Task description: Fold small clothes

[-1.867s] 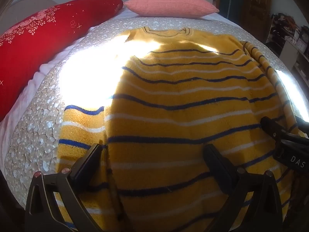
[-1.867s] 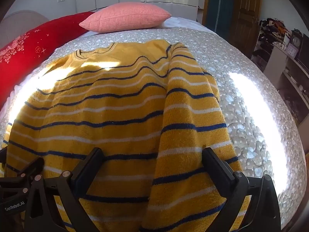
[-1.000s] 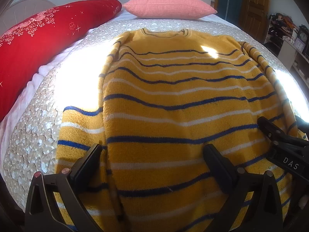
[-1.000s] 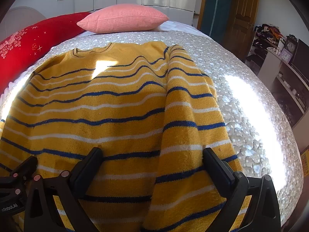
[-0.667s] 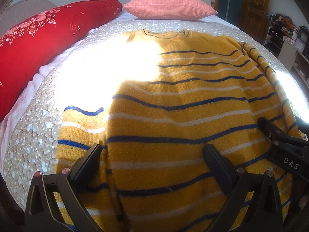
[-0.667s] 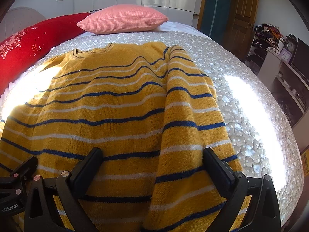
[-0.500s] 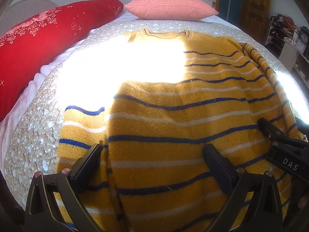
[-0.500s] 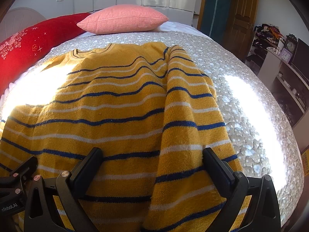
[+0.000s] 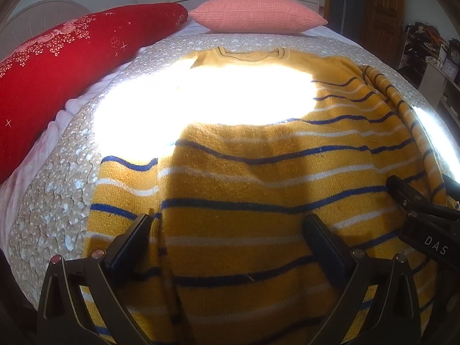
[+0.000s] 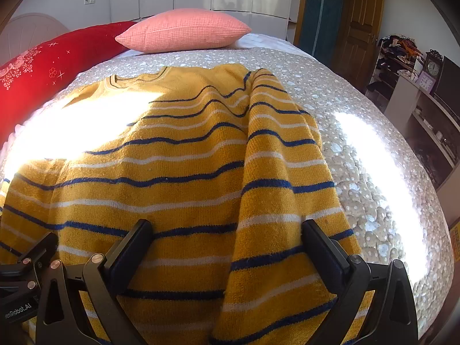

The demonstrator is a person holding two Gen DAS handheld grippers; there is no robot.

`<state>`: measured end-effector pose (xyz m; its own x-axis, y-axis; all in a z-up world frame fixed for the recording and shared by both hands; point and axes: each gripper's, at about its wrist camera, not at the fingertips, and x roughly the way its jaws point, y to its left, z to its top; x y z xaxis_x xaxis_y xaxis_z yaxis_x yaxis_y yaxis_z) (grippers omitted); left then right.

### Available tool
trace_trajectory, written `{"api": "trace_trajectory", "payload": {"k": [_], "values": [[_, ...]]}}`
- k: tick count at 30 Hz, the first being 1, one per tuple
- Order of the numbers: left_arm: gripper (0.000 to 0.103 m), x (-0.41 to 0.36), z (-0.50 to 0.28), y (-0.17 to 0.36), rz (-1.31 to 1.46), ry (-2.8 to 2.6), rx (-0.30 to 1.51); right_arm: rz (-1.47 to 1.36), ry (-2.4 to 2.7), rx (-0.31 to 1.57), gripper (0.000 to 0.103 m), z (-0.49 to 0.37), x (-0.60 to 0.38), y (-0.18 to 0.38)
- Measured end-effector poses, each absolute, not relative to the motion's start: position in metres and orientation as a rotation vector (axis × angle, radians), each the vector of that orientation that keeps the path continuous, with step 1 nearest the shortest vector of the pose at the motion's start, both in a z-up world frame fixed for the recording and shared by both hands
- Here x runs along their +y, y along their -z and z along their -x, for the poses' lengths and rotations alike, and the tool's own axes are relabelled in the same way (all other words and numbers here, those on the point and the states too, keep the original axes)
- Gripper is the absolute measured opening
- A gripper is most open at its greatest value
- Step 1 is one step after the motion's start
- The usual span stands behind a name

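Far beyond both sets of jaws: a wide bed under a beige quilted bedspread with pale blotches (image 9: pixel 54 201), two hard patches of sunlight burning across it. Spread over most of that bedspread, reaching from between the jaws out to the far end — a mustard-yellow knitted sweater with navy and white stripes (image 9: pixel 244 178), neckline farthest from the jaws, hem nearest. Left of the left jaws, along the bed's edge: a long red bolster cushion with pink flower print (image 9: pixel 57 57). Past the sweater's neckline, straight ahead: a salmon-pink waffle-textured square pillow (image 10: pixel 184 30). Right sleeve of the sweater folded in over the body, lying lengthwise just inside the right-hand finger of the right black two-finger gripper (image 10: pixel 227 238). Left sleeve sticking out sideways past the left-hand finger of the left black two-finger gripper (image 9: pixel 230 230). Both pairs of jaws spread wide, nothing pinched, knit fabric filling the gap between the fingers. Whether the fingertips touch the fabric — cannot tell. Off to the right of the right jaws: a small clock on a cluttered shelf (image 10: pixel 432 67).
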<state>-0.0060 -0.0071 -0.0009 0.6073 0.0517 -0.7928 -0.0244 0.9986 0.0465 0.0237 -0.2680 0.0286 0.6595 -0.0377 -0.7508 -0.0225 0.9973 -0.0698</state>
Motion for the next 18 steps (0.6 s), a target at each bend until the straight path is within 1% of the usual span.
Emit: {"api": "trace_trajectory", "payload": {"k": [9, 12, 15, 18], "values": [[0.103, -0.007, 0.008, 0.001, -0.032, -0.042, 0.903, 0.08, 0.013, 0.847, 0.103, -0.023, -0.267, -0.029], [0.103, -0.007, 0.006, -0.002, -0.044, -0.028, 0.934, 0.077, 0.01, 0.844, 0.103, -0.022, -0.267, -0.029], [0.103, -0.001, 0.009, -0.015, -0.024, -0.002, 0.97, 0.052, -0.006, 0.849, 0.103, -0.023, -0.271, -0.03], [0.103, 0.016, 0.02, -0.041, 0.027, 0.043, 0.93, 0.037, -0.021, 0.849, 0.103, -0.022, -0.274, -0.03]]}}
